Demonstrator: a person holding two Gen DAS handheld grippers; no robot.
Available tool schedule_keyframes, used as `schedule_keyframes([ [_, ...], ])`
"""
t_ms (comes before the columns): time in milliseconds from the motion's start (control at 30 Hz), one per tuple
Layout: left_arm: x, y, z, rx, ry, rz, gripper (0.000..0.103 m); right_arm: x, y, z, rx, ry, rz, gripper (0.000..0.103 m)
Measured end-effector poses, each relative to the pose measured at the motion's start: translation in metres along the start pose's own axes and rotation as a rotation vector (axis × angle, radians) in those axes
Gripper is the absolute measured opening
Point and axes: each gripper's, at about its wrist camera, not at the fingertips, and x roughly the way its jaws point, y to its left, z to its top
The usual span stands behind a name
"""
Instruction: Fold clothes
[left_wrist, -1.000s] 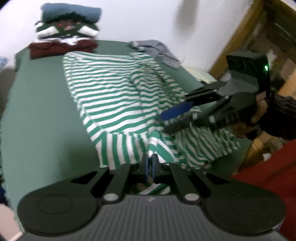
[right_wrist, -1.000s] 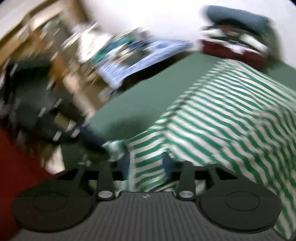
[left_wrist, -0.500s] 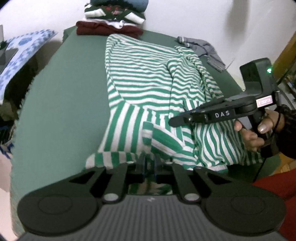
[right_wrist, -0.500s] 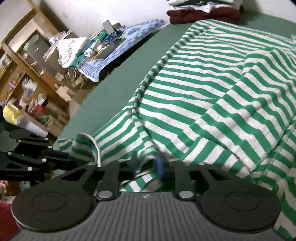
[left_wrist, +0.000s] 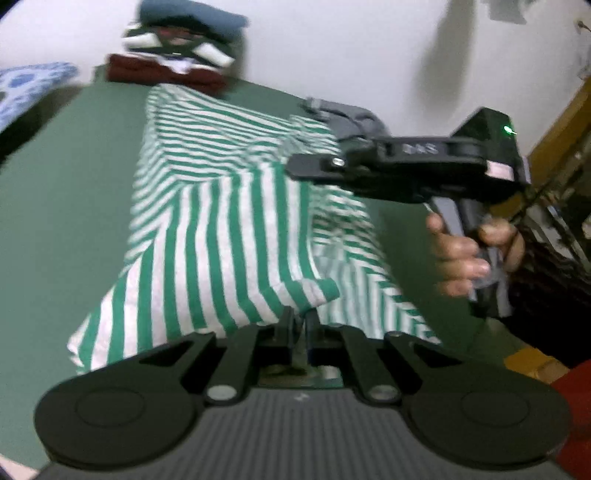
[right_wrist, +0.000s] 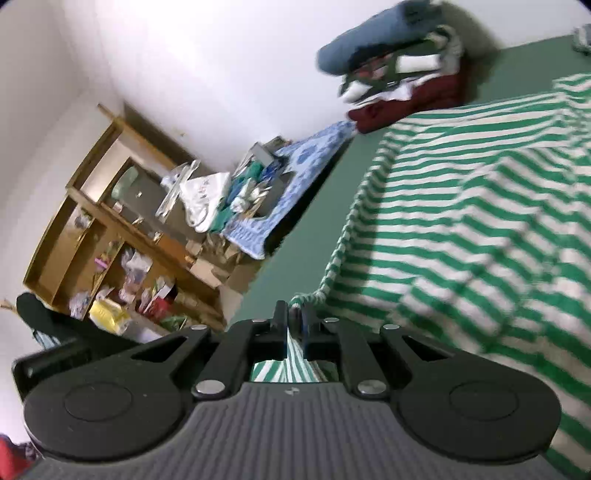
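A green-and-white striped garment (left_wrist: 221, 206) lies spread on the green bed (left_wrist: 62, 177). Its near part is lifted off the bed. My left gripper (left_wrist: 298, 321) is shut on the garment's near hem. My right gripper (right_wrist: 293, 317) is shut on another edge of the striped garment (right_wrist: 480, 221). In the left wrist view the right gripper's body (left_wrist: 413, 166) hangs above the garment's right side, with a hand (left_wrist: 465, 254) around its handle. The fingertips of the right gripper are hidden there.
A stack of folded clothes (left_wrist: 177, 51) sits at the far end of the bed by the white wall. A grey garment (left_wrist: 351, 118) lies at the far right. Wooden shelves (right_wrist: 110, 236) and a cluttered blue cloth (right_wrist: 288, 184) stand left of the bed.
The right gripper has shut on the garment's edge and risen. Both grippers have lifted the near part of the garment and carried it toward the far end. The cameras tilted up.
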Motion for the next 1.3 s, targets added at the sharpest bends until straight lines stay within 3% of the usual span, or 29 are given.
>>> schedule_keyframes([
  [233, 0.005, -0.009, -0.007, 0.001, 0.03, 0.043, 0.007, -0.021, -0.023, -0.018, 0.04, 0.017, -0.064, 0.008],
  [333, 0.003, -0.009, -0.01, -0.003, 0.038, 0.071, 0.02, -0.03, -0.033, -0.025, 0.058, 0.024, -0.092, 0.016],
  [467, 0.0, -0.009, -0.014, -0.009, 0.049, 0.108, 0.053, -0.042, -0.047, -0.035, 0.081, 0.034, -0.128, 0.044],
  [500, -0.001, -0.009, -0.015, -0.01, 0.051, 0.117, 0.055, -0.043, -0.047, -0.038, 0.078, 0.044, -0.126, 0.044],
  [700, -0.008, 0.012, -0.025, -0.064, 0.073, 0.223, 0.054, -0.036, -0.035, -0.058, 0.034, 0.122, -0.079, 0.046],
  [867, -0.002, 0.015, -0.027, -0.071, 0.07, 0.26, 0.055, -0.017, -0.036, -0.065, 0.04, 0.087, -0.097, 0.048],
  [933, 0.005, 0.017, -0.028, -0.062, 0.068, 0.28, 0.055, -0.014, -0.035, -0.065, 0.024, 0.088, -0.094, 0.044],
  [1000, 0.011, 0.019, -0.029, -0.061, 0.078, 0.297, 0.055, -0.01, -0.035, -0.064, 0.009, 0.099, -0.087, 0.004],
  [1300, 0.011, 0.021, -0.032, -0.03, 0.102, 0.296, 0.061, -0.067, -0.026, -0.06, 0.059, -0.006, 0.021, 0.004],
])
